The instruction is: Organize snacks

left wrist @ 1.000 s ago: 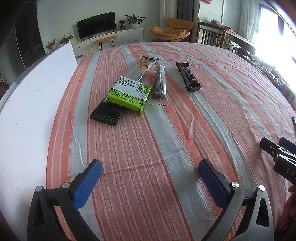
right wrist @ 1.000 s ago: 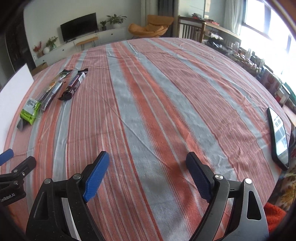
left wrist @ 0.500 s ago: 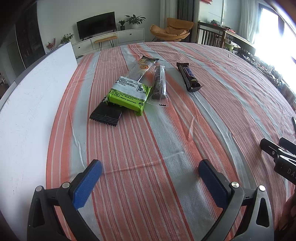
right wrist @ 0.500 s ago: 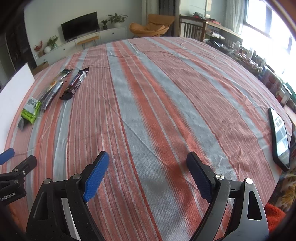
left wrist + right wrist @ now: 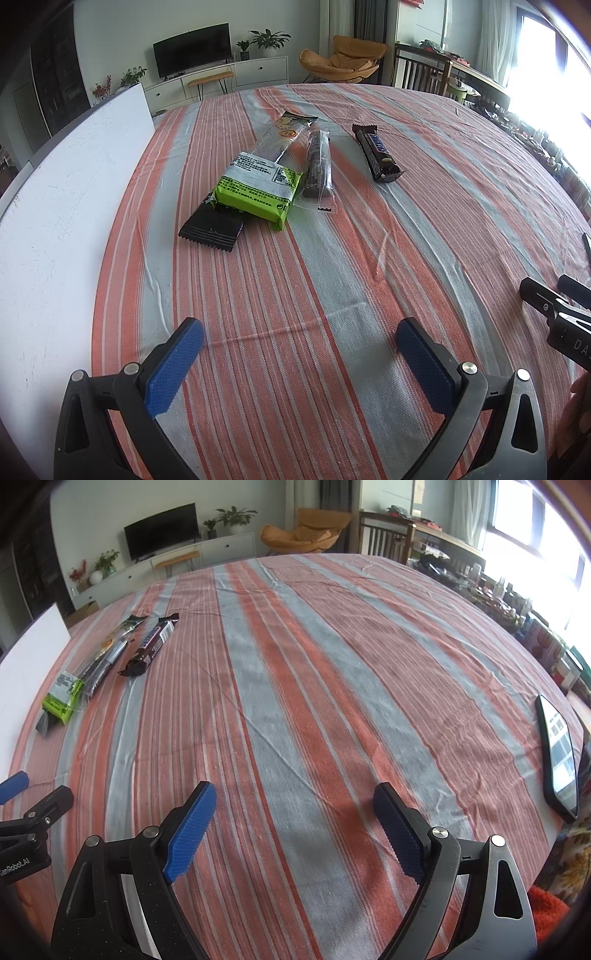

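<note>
Living room setup, with a big table under a red-and-grey striped tablecloth (image 5: pixel 332 295) filling most of both views. Going left to right:

Far left there's a white board (image 5: pixel 66 192) lying along the table edge, nothing on it.

Then the snacks, all bunched in the far-left part of the table. A black packet (image 5: pixel 212 230) sits nearest, with the green-and-white packet (image 5: pixel 256 188) lying partly on top of it, and a long clear-topped packet (image 5: pixel 286 138) reaching away from under the green one. Just beside that is a dark stick snack in a clear sleeve (image 5: pixel 317 168), touching or nearly touching the green packet. The chocolate bar (image 5: pixel 376 153) lies a bit apart to the right. They look loosely dumped rather than sorted, so I'd guess nothing has been organized yet.

Left gripper (image 5: pixel 299 363) hangs low over bare cloth, well short of the pile, jaws spread wide and holding nothing. It's aimed at the snacks, so my guess is it goes first.

Right gripper (image 5: pixel 291 830) is the same deal: spread wide, empty, over empty cloth, snacks off to its far left.

Far right edge has a phone (image 5: pixel 557 760) lying flat.

Containers: honestly can't see any box, bin or tray in either view, so no idea where the snacks are meant to end up.
</note>
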### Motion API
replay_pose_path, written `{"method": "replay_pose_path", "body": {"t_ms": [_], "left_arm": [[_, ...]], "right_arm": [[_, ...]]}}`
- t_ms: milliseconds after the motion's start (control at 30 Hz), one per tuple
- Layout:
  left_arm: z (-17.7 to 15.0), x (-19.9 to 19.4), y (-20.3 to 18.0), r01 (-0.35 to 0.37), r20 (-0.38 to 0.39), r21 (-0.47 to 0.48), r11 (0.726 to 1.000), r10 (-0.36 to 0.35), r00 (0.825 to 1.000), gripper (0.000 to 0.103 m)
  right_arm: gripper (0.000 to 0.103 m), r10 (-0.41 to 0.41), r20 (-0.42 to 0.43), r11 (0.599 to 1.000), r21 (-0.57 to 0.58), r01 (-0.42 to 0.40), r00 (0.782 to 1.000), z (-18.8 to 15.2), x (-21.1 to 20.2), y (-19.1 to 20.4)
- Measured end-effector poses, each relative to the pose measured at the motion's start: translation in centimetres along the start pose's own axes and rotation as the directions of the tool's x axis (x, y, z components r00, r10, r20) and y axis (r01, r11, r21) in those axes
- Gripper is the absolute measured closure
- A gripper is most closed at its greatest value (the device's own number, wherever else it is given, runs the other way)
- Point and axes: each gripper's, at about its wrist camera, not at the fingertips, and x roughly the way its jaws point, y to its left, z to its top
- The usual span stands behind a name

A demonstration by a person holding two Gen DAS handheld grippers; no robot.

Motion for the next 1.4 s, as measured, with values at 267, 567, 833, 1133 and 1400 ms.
{"method": "replay_pose_path", "body": {"t_ms": [267,567,833,1133,1400], "left_arm": [[0.0,0.0,0.0,0.0,0.0,0.0,1.0,0.0,1.0,0.0],[0.0,0.0,0.0,0.0,0.0,0.0,1.0,0.0,1.0,0.0],[0.8,-0.2,0.7,0.034,-0.091,0.009,0.999,-0.033,0.995,0.0],[8.3,-1.5,4.3,-0.001,-0.073,-0.075,0.997,-0.005,0.997,0.001],[9.9,4.1,1.5,-0.044,-0.137,0.132,0.99,0.062,0.989,0.013]], "right_arm": [[0.014,0.0,0.0,1.0,0.0,0.0,1.0,0.0,0.0,0.0],[0.014,0.001,0.0,1.0,0.0,-0.001,1.0,0.0,0.0,0.0],[0.014,0.001,0.001,1.0,0.0,-0.001,1.0,0.0,0.0,0.0],[0.013,0.002,0.001,1.0,0.0,-0.002,1.0,0.0,-0.1,0.0],[0.013,0.002,0.001,1.0,0.0,-0.002,1.0,0.0,-0.1,0.0]]}}
